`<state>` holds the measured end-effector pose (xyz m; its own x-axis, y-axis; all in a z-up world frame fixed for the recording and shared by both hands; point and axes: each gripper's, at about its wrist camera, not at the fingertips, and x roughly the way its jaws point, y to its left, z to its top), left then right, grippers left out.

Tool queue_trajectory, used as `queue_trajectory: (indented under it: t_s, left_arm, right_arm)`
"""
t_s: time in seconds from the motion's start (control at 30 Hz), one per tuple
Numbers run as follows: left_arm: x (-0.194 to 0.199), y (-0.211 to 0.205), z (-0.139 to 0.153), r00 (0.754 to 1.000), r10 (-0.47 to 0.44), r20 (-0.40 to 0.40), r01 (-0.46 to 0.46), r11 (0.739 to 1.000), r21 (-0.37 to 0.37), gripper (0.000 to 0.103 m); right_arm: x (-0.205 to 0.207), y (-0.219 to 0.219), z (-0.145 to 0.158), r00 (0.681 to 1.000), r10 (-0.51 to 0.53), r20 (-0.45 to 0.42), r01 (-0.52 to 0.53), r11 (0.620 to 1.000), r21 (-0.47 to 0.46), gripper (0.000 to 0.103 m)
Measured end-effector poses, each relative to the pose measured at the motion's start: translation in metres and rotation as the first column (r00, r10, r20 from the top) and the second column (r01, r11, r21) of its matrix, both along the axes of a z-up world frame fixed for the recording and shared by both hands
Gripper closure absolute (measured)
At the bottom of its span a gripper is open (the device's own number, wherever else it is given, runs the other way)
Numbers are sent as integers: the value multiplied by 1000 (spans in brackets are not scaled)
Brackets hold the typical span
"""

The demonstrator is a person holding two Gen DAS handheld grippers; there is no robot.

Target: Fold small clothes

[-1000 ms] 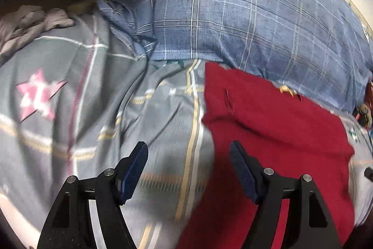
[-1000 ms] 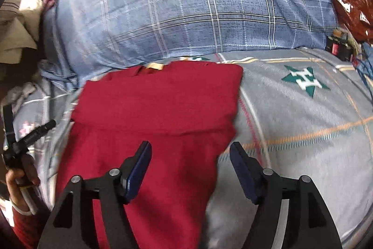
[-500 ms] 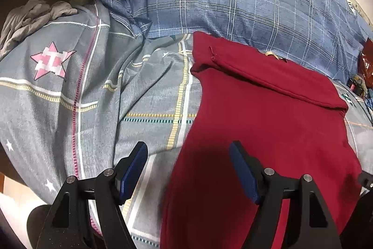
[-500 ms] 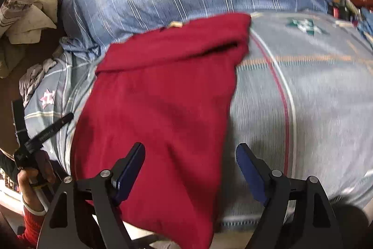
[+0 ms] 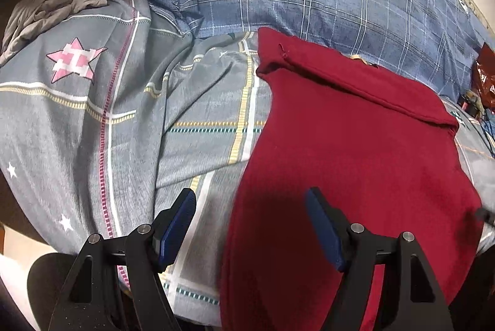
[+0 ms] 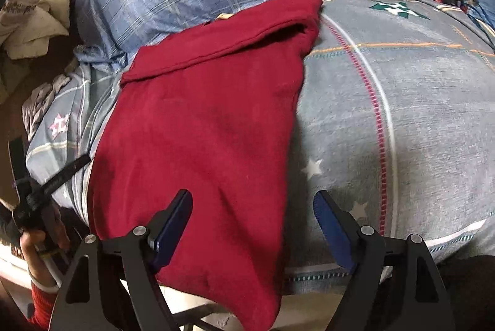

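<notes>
Left claw (image 5: 250, 225) released over the left edge of the red garment (image 5: 355, 151), right claw (image 6: 253, 225) spread wide over its right edge, plain deep-red cloth, top band folded down, centre frame on grey plaid bed (image 6: 402, 114), lower end overhanging the edge

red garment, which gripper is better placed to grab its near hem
Right, probably. The right gripper has the red garment edge between its open jaws; the left gripper mostly straddles bedsheet.
</notes>
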<state>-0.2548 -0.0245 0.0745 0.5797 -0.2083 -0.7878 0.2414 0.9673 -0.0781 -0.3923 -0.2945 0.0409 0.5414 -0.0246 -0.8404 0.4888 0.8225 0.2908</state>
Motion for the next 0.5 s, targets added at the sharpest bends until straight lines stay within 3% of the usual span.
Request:
queue_trajectory:
  t_s: [0.17,0.37,0.5]
  left_arm:
    - [-2,5,-5,999,-24,-24,24,1000,-17,30]
    - [-4,14,-9,999,-19,-42,17,999,-40,30]
    - [-8,20,-10,999,-9,-42,8,1000,-29,30]
  right_arm:
    - [-3,-14,11,997,-66,48,67,998,-15,19]
    - [12,-24,3,997,-49,62,48,999,21,19]
    - [24,-31,-1,993,-97,68,94,994,48,19]
